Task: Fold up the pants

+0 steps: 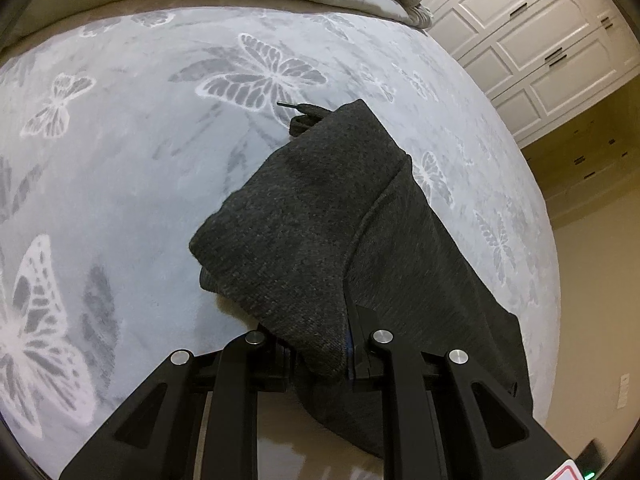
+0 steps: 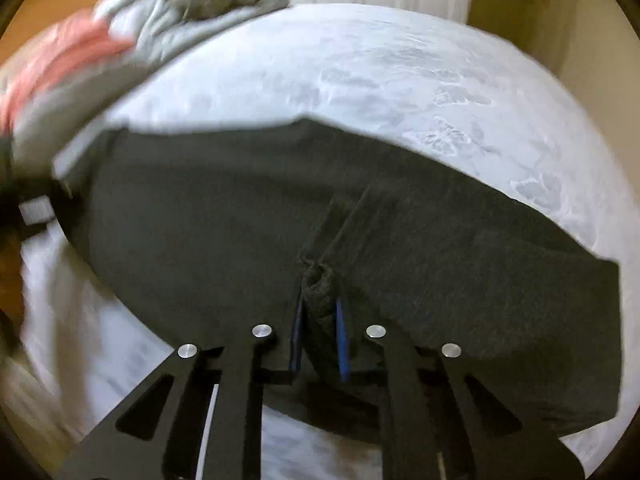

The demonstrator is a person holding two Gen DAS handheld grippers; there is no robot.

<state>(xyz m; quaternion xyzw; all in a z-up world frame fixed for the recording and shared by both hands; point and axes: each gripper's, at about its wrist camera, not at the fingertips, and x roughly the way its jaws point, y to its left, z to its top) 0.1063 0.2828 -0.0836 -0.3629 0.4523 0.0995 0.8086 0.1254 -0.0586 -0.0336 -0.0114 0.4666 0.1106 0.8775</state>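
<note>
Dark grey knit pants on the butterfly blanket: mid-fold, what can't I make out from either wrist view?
- Left wrist view: the lower end of the dark grey knit pants is cut off behind the left hand-held gripper, which hides its own grip point.
- Right wrist view: motion blur smears the pink and grey clothes pile; separate items are unreadable.
- Right wrist view: the right hand-held gripper pinches a bunch of fabric; which part of the pants is unclear.

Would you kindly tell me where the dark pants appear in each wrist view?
Left wrist: the dark pants run from centre to lower right, an edge clamped in the left claw.
Right wrist: they span the middle, a bunch pinched in the right claw.
Shared landmark: the butterfly-print blanket.
</note>
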